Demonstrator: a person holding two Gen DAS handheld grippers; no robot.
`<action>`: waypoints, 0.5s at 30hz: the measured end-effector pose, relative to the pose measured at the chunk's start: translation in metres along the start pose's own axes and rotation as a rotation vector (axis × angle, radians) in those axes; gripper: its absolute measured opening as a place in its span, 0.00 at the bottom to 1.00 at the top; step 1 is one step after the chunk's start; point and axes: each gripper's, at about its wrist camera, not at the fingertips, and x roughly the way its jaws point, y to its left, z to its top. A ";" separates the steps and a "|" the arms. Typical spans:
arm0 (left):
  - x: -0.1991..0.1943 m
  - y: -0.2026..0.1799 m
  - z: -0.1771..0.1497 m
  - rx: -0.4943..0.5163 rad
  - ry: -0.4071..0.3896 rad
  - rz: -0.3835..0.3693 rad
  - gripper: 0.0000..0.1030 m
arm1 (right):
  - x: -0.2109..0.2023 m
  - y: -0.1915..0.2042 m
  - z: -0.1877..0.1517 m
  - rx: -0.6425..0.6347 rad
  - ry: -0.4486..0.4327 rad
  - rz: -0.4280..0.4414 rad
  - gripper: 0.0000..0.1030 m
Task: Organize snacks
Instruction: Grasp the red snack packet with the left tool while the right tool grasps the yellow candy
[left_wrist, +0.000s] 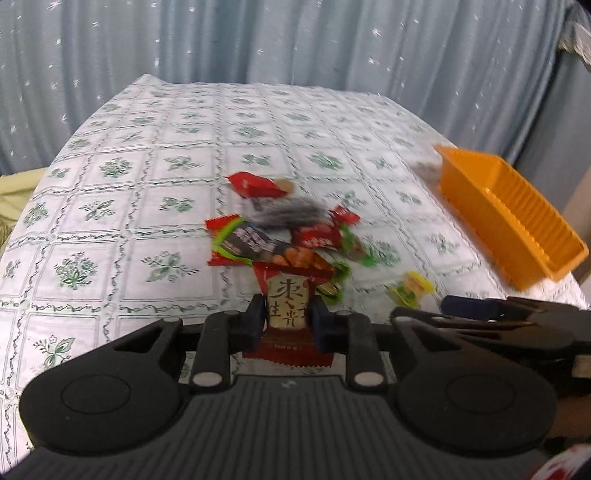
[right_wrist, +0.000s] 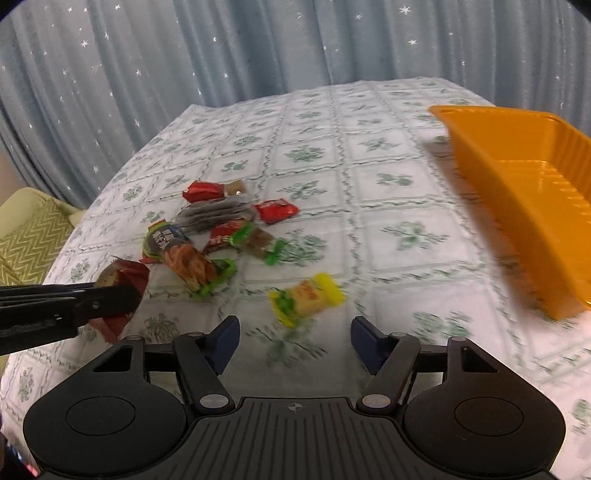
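Observation:
My left gripper (left_wrist: 287, 317) is shut on a red snack packet with a beige label (left_wrist: 287, 308), held just above the table; the right wrist view shows the same packet (right_wrist: 125, 275) at its left. A pile of mixed snack packets (left_wrist: 284, 229) lies mid-table, also in the right wrist view (right_wrist: 218, 232). A yellow-green packet (right_wrist: 306, 297) lies apart, just ahead of my open, empty right gripper (right_wrist: 295, 338). An empty orange tray (right_wrist: 524, 206) sits at the right, also in the left wrist view (left_wrist: 509, 210).
The table has a white cloth with a green floral pattern (left_wrist: 147, 192). A blue-grey star-patterned curtain (right_wrist: 184, 55) hangs behind. A yellow-green cushion (right_wrist: 29, 229) sits off the table's left edge. My right gripper shows at the right of the left wrist view (left_wrist: 454, 304).

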 end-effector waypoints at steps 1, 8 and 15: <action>0.000 0.002 0.001 -0.006 -0.001 0.002 0.23 | 0.005 0.004 0.002 -0.005 -0.004 -0.002 0.66; -0.002 0.010 -0.002 -0.048 -0.003 0.006 0.23 | 0.027 0.022 0.010 -0.059 -0.034 -0.032 0.61; -0.005 0.003 -0.005 -0.049 0.003 0.007 0.23 | 0.026 0.020 0.006 -0.141 -0.041 -0.107 0.21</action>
